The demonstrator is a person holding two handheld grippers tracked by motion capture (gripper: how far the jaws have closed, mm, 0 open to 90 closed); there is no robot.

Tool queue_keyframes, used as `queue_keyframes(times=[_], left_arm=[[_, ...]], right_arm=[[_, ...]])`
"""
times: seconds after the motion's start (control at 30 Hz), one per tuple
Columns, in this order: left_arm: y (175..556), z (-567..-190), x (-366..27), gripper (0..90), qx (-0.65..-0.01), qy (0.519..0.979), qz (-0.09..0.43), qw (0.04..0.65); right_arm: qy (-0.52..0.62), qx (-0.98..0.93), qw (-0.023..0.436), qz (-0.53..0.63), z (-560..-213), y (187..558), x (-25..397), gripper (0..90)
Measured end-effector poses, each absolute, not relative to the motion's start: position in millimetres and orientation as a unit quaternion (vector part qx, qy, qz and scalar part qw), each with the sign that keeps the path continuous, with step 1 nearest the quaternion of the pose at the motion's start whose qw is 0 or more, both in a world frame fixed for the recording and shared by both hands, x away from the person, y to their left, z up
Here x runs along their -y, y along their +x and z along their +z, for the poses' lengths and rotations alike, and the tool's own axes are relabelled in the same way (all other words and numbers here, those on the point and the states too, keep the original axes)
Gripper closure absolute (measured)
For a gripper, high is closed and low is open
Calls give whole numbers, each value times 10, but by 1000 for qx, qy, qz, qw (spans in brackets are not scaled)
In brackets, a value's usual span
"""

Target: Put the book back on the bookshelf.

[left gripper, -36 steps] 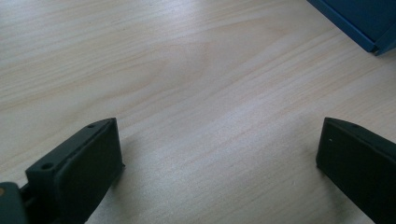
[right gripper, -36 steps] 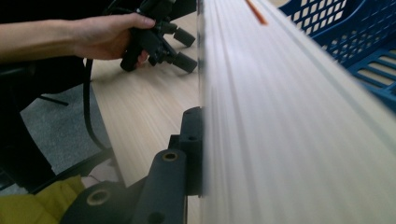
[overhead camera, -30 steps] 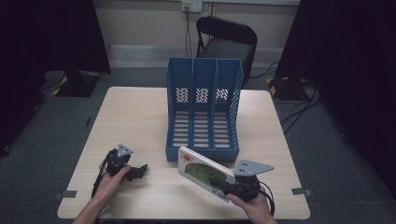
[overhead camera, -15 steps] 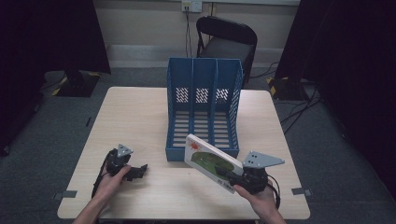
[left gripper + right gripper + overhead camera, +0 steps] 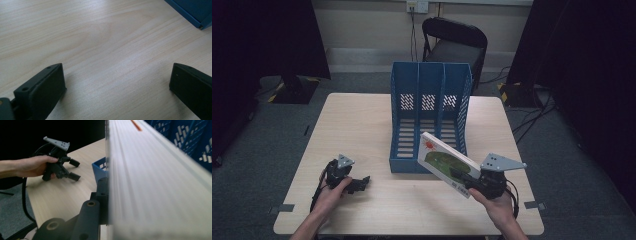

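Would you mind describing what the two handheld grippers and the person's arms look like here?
Both grippers, left gripper and right gripper, are black, each with two blocky jaws, a grey three-cornered plate with small holes on top, and a trailing black cable. The forearms are bare; no sleeves show.

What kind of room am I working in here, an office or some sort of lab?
Most likely a recording or test room, set up office-style. A single wooden table stands on grey carpet, dark curtains hang on both sides, and a black folding chair sits behind. On the table stands a blue three-slot file holder.
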State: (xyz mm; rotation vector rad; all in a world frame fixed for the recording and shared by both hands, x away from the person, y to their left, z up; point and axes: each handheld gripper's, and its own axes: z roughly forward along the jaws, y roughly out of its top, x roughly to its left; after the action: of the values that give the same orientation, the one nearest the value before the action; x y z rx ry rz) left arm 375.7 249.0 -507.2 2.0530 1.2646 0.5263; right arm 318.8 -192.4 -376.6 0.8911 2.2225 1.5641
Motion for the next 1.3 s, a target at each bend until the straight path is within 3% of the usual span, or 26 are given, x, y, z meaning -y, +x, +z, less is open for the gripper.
queue_keyframes(times=[0.73, 1.3], left_arm=[[3758, -5072, -2489, 0, -484, 785, 201, 330], [3763, -5075, -2480, 0, -485, 783, 200, 333]], right_arm=[[393, -728, 209, 521, -3698, 3360, 2207, 765], [445, -708, 244, 492, -3661, 3594, 2186, 765]])
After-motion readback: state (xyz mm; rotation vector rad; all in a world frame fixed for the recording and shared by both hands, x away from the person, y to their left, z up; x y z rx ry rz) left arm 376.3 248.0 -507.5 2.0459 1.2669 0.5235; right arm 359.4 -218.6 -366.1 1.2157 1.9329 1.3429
